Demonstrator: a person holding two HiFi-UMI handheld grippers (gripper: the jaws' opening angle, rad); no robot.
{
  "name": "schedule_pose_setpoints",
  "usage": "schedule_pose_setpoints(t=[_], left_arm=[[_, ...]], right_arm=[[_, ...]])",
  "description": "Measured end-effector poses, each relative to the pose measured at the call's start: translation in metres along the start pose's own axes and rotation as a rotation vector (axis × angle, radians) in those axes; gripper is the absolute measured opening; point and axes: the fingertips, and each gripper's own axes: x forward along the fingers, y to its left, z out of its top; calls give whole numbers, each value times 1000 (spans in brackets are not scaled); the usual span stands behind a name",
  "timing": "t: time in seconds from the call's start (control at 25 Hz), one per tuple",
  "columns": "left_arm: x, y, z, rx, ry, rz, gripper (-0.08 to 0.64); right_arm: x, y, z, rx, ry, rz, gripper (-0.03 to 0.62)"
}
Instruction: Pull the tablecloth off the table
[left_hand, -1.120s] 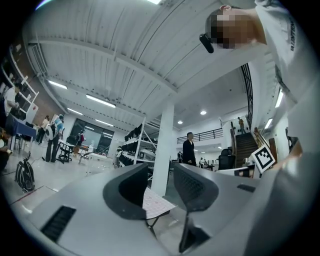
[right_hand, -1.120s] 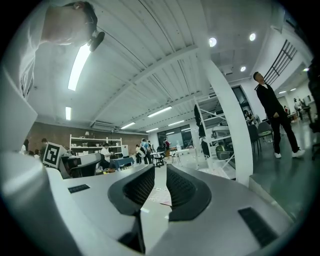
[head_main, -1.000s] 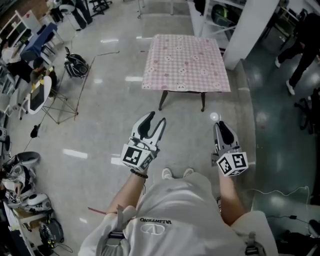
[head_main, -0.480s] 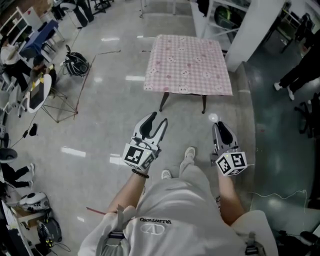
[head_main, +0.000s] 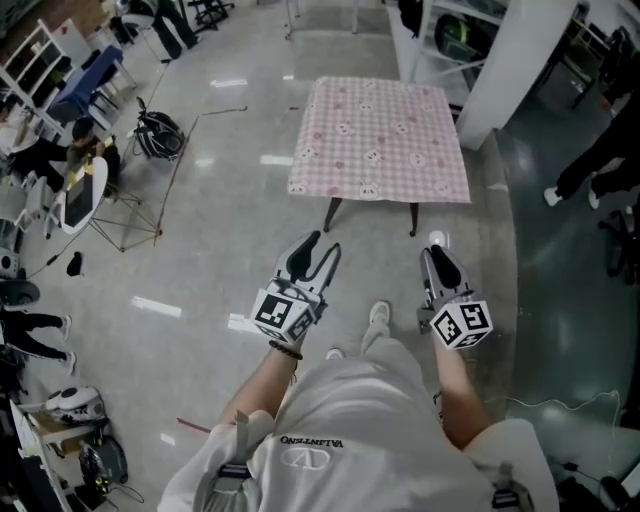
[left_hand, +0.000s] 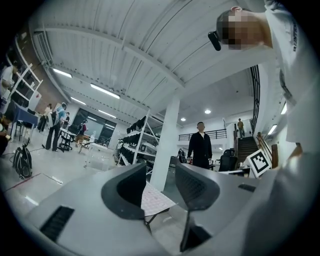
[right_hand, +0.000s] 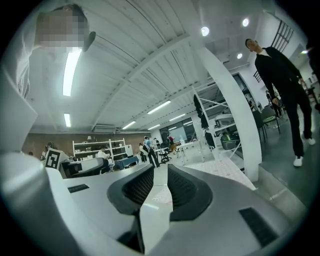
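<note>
Showing tablecloth (head_main: 380, 138) whole: head view only.

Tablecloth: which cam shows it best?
Head view: the whole pink patterned tablecloth shows from above, with all four edges visible. The left gripper view shows only a foreshortened patch. The right gripper view shows only a distant, low-angle strip.

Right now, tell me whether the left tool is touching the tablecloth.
Apart. Head view shows bare floor between the left tool and the tablecloth.
</note>
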Motion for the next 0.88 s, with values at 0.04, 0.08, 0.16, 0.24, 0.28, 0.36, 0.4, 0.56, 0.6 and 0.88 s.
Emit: schedule_pose_setpoints(t=[0.04,0.08,0.16,0.24,0.28,0.36,0.4,0.56,0.6,0.88], left_arm=[[6,2,-2,-2,3,2,166],[14,3,-5,-5,5,5,166],[29,4,-10,-10,10,9,166],[46,5,-15,-10,16,11,166],[54,6,-17,-9,19,13,166],[70,9,-21,-10,27,17,166],[79,11,-24,-10,31,20,166],[114,15,-30,-13,45,29,166],[122,16,-31,-15,48,33,166],[168,21,-46,-62,71,77,166]], right_arm=[[4,-5,-1,3,4,4,97],[8,-10,-2,7,9,8,98],[17,-23,-3,15,17,14,98],[26,-36,-3,22,23,21,98],[32,-43,-3,25,27,25,98],[43,-56,-4,32,36,34,99],[49,-63,-5,36,41,38,100],[71,-91,-3,55,61,57,101],[77,-98,-3,61,66,63,101],[107,-140,-5,115,100,112,103]])
